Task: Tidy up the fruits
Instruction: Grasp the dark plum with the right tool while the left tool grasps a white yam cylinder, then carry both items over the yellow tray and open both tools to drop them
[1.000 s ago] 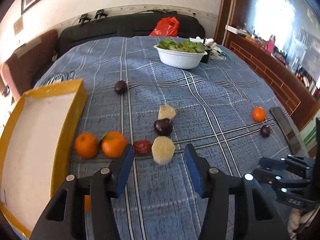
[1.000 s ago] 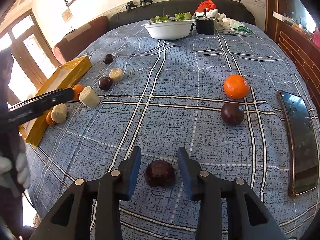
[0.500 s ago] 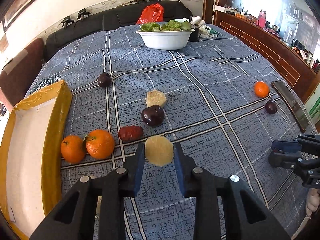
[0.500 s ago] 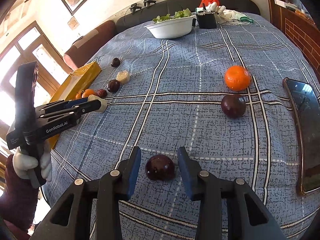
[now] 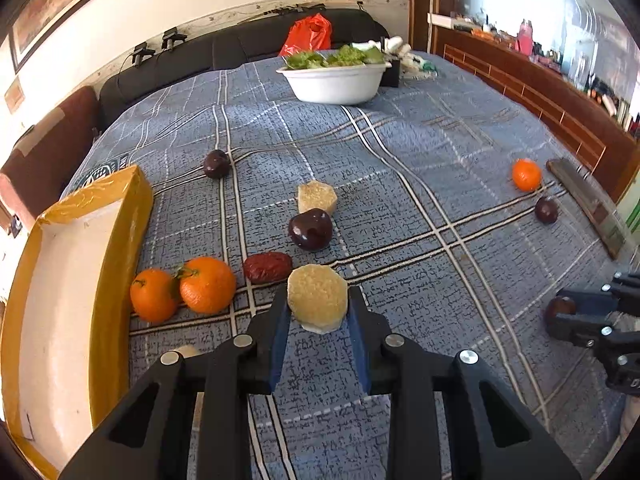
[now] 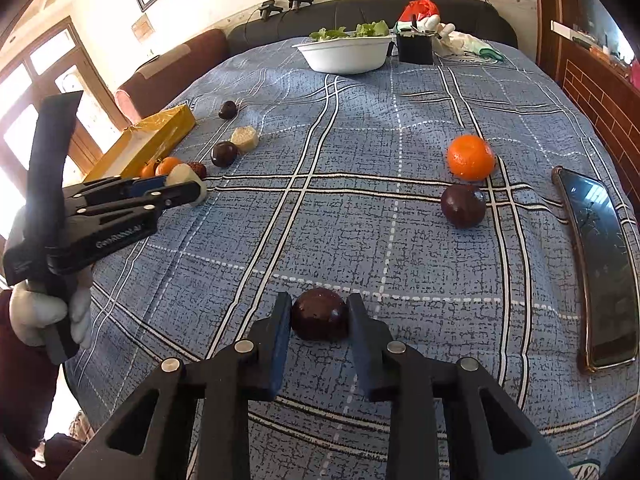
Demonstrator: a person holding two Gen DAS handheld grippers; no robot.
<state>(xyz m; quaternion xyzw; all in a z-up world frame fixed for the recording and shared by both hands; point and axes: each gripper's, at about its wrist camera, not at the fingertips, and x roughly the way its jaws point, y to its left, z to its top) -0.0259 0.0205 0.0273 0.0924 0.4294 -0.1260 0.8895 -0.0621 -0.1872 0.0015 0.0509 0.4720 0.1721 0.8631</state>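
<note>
My left gripper [image 5: 318, 312] is shut on a pale cut fruit chunk [image 5: 317, 298] and holds it above the blue plaid cloth [image 5: 400, 208]. It also shows in the right wrist view [image 6: 182, 186]. My right gripper [image 6: 319, 320] is shut on a dark purple fruit [image 6: 319, 314] at the cloth's near edge. Two oranges [image 5: 184, 290], a red date [image 5: 267, 267], a dark plum [image 5: 310, 229] and another pale chunk [image 5: 317, 197] lie ahead of the left gripper. A yellow-rimmed box [image 5: 68, 280] stands at the left.
A white bowl of greens [image 5: 335, 80] stands at the far side. An orange [image 6: 470, 157] and a dark fruit [image 6: 463, 205] lie at the right, beside a phone [image 6: 600, 264]. Another dark fruit [image 5: 216, 163] lies near the box's far corner.
My left gripper closed on the pale chunk and lifted it off the cloth. My right gripper closed its jaws onto the dark purple fruit.
</note>
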